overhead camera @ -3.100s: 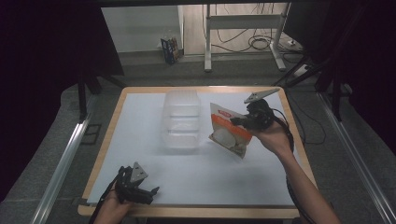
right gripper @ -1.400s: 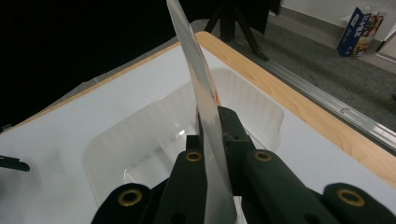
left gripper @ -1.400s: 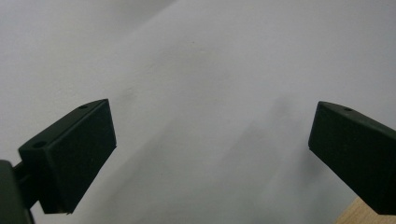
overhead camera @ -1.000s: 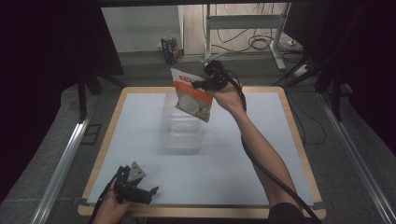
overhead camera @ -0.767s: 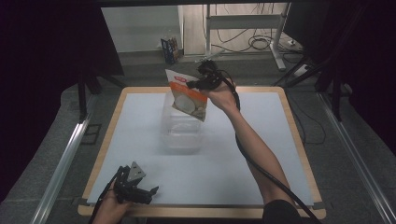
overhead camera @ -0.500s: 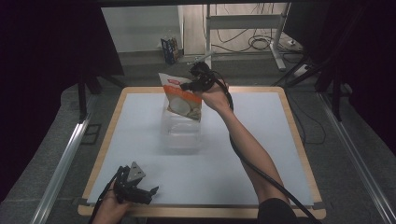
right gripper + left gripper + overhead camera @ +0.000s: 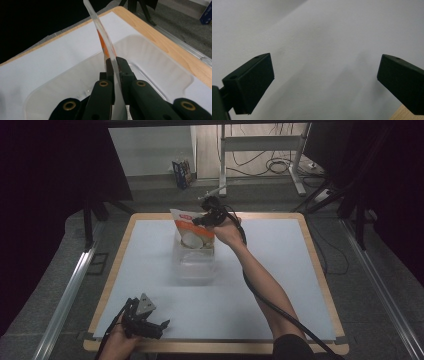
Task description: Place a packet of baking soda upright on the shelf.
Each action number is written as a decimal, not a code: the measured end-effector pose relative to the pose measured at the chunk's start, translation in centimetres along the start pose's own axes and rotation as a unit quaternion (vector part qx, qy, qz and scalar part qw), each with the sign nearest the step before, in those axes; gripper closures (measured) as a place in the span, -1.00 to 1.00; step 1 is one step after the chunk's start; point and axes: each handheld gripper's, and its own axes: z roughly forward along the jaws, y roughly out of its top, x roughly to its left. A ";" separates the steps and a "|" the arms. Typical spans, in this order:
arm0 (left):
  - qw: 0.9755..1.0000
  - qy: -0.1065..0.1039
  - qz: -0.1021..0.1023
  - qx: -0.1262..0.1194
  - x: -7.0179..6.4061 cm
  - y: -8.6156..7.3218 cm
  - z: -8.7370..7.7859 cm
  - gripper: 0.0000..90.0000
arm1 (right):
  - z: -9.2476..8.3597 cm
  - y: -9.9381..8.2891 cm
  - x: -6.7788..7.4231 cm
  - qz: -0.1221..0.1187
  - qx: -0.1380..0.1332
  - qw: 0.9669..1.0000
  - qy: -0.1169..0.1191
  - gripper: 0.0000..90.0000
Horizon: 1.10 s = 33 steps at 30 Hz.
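The right gripper (image 7: 202, 218), jaws shut tight on the bag (image 7: 192, 230), has carried it from the table's right side to just above the clear bin (image 7: 194, 262), nearly ready to drop in, while the left gripper (image 7: 150, 322) rests open.

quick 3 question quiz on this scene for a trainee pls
1. True or false: the right gripper has its fingers shut on the orange and white pouch.
2. What is the pouch held over?
A. the clear plastic bin
B. a metal tray
C. the floor
3. Fill in: the left gripper rests near the table's ___ edge, fingers apart and holding nothing.

Key
1. True
2. A
3. near (the person's side)
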 end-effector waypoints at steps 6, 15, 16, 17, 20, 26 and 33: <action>1.000 0.001 0.004 0.003 0.0 0.0 0.0 -0.98 | 0.4 -0.9 -0.6 0.007 0.007 1.000 -0.015 0.97; 1.000 0.002 0.005 0.005 -0.1 0.1 0.0 -0.98 | 0.2 -1.1 -0.6 0.001 0.017 1.000 -0.024 0.95; 1.000 0.002 0.004 0.005 -0.1 0.0 0.0 -0.98 | 0.2 -1.1 -0.5 -0.001 0.018 1.000 -0.025 0.93; 1.000 0.002 0.004 0.005 0.0 0.0 0.1 -0.98 | 0.2 -1.1 -0.5 -0.004 0.018 0.999 -0.027 0.90; 1.000 0.002 0.005 0.005 -0.1 0.0 0.0 -0.98 | 0.1 -1.1 -0.4 -0.005 0.017 0.999 -0.028 0.78; 1.000 0.003 0.008 0.007 -0.1 0.1 0.1 -0.98 | -0.5 -0.9 -0.3 -0.012 0.013 0.999 -0.035 0.43; 1.000 0.004 0.010 0.009 -0.2 0.1 0.1 -0.98 | -1.1 -1.1 -0.2 -0.020 0.013 0.999 -0.042 0.04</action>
